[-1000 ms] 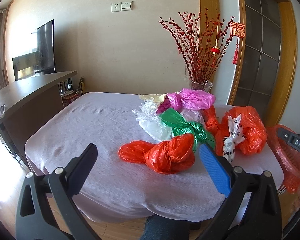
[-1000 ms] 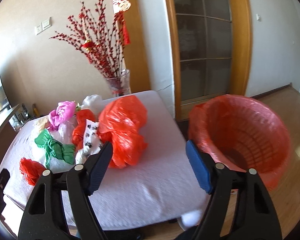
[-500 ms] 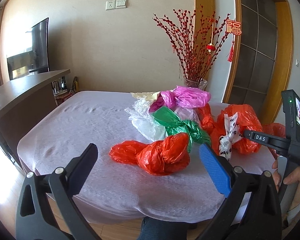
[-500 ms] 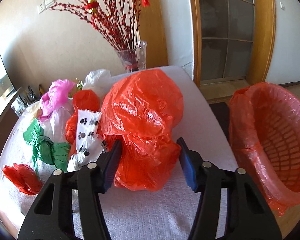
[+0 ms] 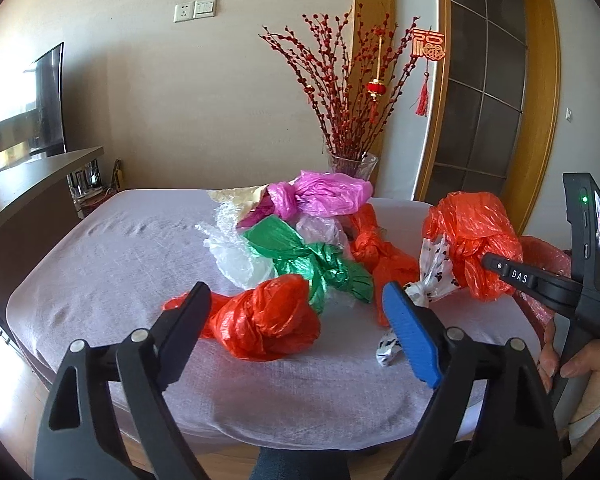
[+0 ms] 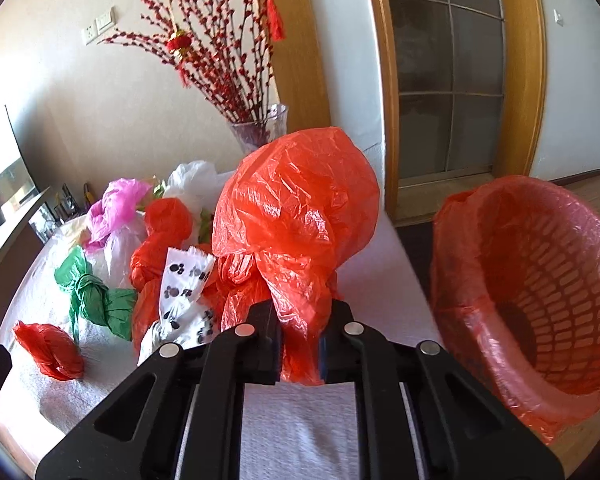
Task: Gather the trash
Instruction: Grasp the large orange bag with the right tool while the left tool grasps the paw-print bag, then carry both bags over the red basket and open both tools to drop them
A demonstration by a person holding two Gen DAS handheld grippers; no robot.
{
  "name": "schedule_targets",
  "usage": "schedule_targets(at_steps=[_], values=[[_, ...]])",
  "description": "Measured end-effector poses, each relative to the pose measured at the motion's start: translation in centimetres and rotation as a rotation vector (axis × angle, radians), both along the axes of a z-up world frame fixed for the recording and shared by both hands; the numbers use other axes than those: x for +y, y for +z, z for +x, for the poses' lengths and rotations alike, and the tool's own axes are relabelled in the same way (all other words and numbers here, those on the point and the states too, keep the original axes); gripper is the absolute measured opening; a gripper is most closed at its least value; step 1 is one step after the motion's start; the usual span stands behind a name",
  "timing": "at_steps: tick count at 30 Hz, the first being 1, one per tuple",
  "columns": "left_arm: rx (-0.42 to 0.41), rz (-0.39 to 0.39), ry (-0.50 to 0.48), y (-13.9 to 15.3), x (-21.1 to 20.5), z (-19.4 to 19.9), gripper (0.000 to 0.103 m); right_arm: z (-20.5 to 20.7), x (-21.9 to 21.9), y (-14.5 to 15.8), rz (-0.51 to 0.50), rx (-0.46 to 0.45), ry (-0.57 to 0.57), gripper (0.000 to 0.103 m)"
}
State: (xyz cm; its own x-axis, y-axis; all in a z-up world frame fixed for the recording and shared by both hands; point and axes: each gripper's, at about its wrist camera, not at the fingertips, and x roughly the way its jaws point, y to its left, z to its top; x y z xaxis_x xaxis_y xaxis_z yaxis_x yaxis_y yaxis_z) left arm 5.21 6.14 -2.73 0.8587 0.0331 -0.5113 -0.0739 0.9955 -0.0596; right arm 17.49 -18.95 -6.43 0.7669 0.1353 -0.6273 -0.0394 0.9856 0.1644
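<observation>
A pile of knotted plastic bags lies on the white-clothed table (image 5: 111,264). My right gripper (image 6: 300,344) is shut on the lower part of a large orange-red bag (image 6: 295,216), also seen in the left wrist view (image 5: 476,232). My left gripper (image 5: 295,320) is open, its fingers either side of a small red knotted bag (image 5: 267,320) without touching it; this bag also shows in the right wrist view (image 6: 51,348). A green bag (image 5: 312,260), a pink bag (image 5: 324,196) and a white spotted bag (image 6: 183,280) lie between. A red-lined basket (image 6: 540,292) stands right of the table.
A glass vase (image 5: 352,164) with red branches stands at the table's back. A dark counter (image 5: 23,192) runs along the left. A glazed wooden door (image 6: 448,76) is behind the basket. A clear bag (image 5: 235,252) and another orange bag (image 5: 376,248) are in the pile.
My right gripper moved in and closed on the large orange-red bag. My left gripper came closer to the small red bag and stayed open.
</observation>
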Motion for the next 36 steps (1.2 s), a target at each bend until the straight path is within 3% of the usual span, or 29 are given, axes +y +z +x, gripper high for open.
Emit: schedule_targets(at_steps=[5, 11, 18, 22, 27, 36], values=[[0.012, -0.007, -0.087, 0.0, -2.7, 1.2, 0.078, -1.7, -1.6, 1.3, -0.049, -0.060, -0.055, 0.012], [0.040, 0.026, -0.204, -1.0, -6.8, 3.1, 0.071, -4.2, -4.7, 2.0, -0.031, -0.086, -0.117, 0.012], [0.181, 0.042, -0.280, -4.5, -9.6, 6.5, 0.051, -6.1, -6.0, 1.8, -0.026, -0.076, -0.126, 0.012], [0.225, 0.047, -0.291, -5.9, -10.1, 6.8, 0.045, -6.4, -6.1, 1.5, -0.022, -0.071, -0.119, 0.012], [0.266, 0.032, -0.313, -6.9, -10.3, 7.7, 0.025, -6.5, -6.0, 1.0, -0.009, -0.061, -0.110, 0.012], [0.215, -0.007, -0.382, -5.2, -10.8, 7.6, 0.018, -7.0, -6.4, 0.9, 0.005, -0.065, -0.120, 0.012]])
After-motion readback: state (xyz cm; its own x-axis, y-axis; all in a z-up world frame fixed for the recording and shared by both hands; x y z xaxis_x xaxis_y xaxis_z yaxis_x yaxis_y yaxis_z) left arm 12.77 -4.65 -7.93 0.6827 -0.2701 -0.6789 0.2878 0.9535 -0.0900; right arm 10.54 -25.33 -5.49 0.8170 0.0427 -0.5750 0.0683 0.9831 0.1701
